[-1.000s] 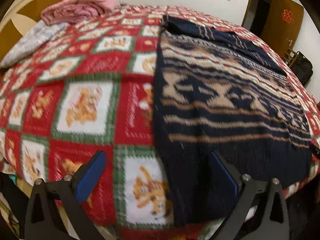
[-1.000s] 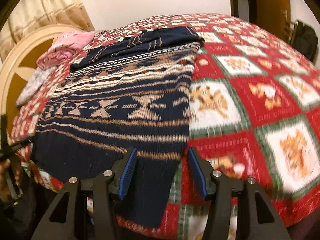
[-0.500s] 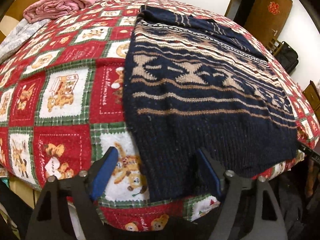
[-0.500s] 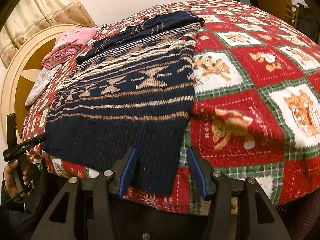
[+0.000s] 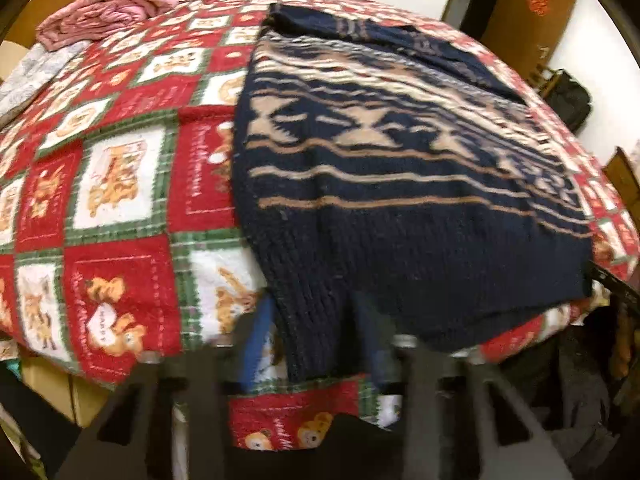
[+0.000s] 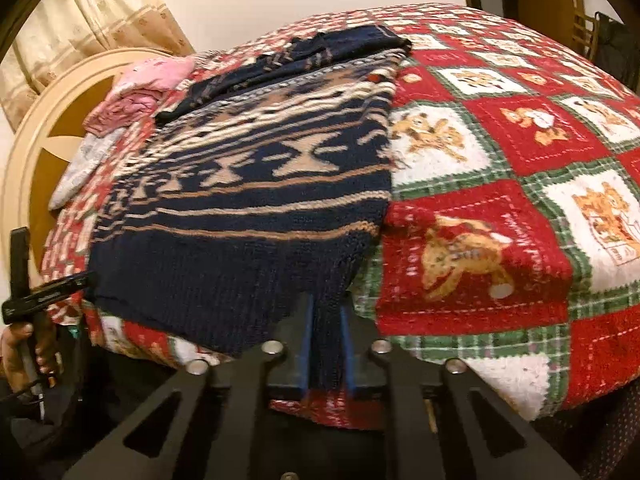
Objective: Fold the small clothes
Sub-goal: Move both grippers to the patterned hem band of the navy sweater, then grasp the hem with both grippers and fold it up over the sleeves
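A navy knitted sweater [image 5: 400, 184] with tan and white patterned bands lies flat on the bed, its ribbed hem hanging over the near edge. It also shows in the right wrist view [image 6: 256, 208]. My left gripper [image 5: 316, 340] straddles the hem's left corner, its blue pads close on either side of the knit, motion-blurred. My right gripper [image 6: 326, 344] is shut on the hem's right corner, the fabric pinched between its blue pads. The left gripper and the hand holding it appear at the far left of the right wrist view [image 6: 36, 296].
The bed carries a red, green and white teddy-bear blanket [image 5: 120, 200]. Folded pink clothes [image 5: 104, 12] and a grey garment [image 5: 36, 72] lie near the round headboard [image 6: 36, 152]. A door [image 5: 524, 20] and a black bag [image 5: 568, 100] stand at the far right.
Both grippers have moved down to the bed's near edge and closed on the sweater's hem corners. The right one went from open to pinching the fabric; the left jaws narrowed around it.
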A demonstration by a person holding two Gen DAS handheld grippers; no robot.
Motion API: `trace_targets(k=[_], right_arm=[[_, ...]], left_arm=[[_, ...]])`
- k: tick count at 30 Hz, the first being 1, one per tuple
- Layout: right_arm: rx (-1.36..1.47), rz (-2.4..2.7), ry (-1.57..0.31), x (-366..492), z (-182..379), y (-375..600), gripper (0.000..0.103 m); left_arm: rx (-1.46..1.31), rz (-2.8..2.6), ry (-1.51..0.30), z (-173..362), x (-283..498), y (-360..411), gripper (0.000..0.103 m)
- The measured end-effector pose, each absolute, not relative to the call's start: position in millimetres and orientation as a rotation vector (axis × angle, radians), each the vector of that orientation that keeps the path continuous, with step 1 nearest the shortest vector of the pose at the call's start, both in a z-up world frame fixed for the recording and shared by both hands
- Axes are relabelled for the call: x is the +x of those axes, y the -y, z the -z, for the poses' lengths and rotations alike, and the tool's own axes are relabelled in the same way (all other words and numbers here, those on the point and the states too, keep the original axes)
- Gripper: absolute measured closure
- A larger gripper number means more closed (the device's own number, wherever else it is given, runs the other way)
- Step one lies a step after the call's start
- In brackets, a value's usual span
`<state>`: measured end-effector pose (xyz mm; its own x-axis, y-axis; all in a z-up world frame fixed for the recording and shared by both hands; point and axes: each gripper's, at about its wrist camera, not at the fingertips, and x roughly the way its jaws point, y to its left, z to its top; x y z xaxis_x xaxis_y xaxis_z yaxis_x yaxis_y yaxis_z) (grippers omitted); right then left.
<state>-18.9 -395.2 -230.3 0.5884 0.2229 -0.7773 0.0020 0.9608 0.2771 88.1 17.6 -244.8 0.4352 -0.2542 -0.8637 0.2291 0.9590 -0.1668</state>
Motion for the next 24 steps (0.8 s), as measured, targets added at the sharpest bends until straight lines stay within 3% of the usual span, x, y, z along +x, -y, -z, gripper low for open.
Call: trace_targets(k=[15,24], right_arm=[[0.433,-0.239,-0.781,-29.3,194.0,411.9,0.097],[0.481,-0.244,-0.693,-4.8,166.0,428.8,0.097]], left_arm=[[-0.333,0.466,-0.939,206.6,92.0,-50.4,0.091],[-0.373,0.492,-0.826,173.2,114.2,-54.4,0.091]])
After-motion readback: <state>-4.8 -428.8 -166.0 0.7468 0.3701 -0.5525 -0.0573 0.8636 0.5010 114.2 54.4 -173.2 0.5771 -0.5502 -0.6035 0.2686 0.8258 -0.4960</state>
